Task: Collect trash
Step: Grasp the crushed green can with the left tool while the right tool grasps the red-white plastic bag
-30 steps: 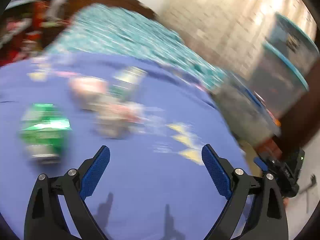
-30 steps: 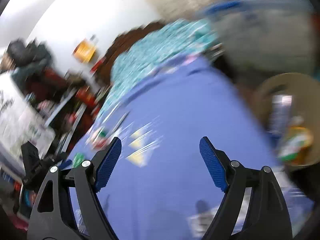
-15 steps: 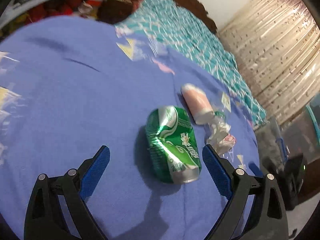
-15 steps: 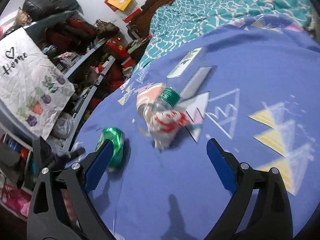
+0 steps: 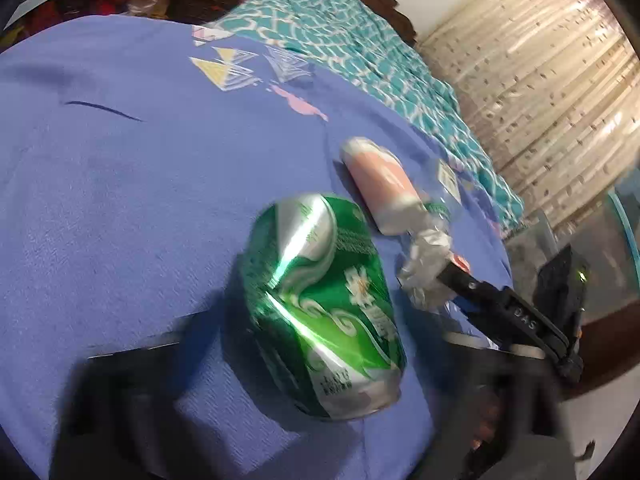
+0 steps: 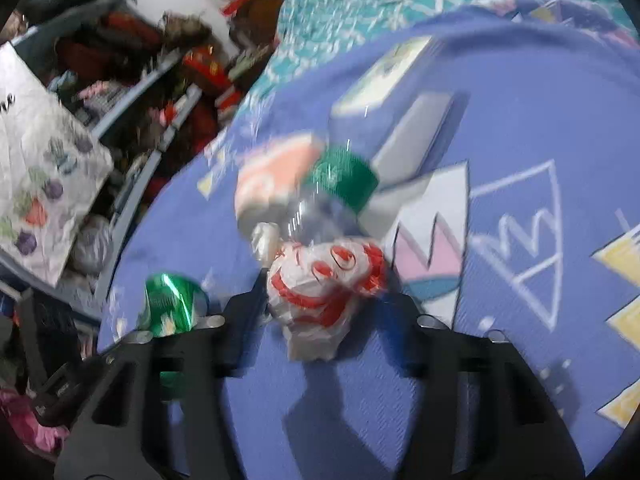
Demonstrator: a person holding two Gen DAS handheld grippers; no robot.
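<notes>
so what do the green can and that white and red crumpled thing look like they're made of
Green can: thin metal, probably aluminium, glossy printed finish; it is dented and throws sharp bright glints. White and red wad: looks like thin plastic film, a bag or wrapper, going by its soft crumples and slight sheen; blur leaves paper possible.

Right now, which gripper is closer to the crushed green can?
Left. The left gripper is closing around the crushed green can; the right gripper is beside it, closing on the crumpled white wrapper.
</notes>
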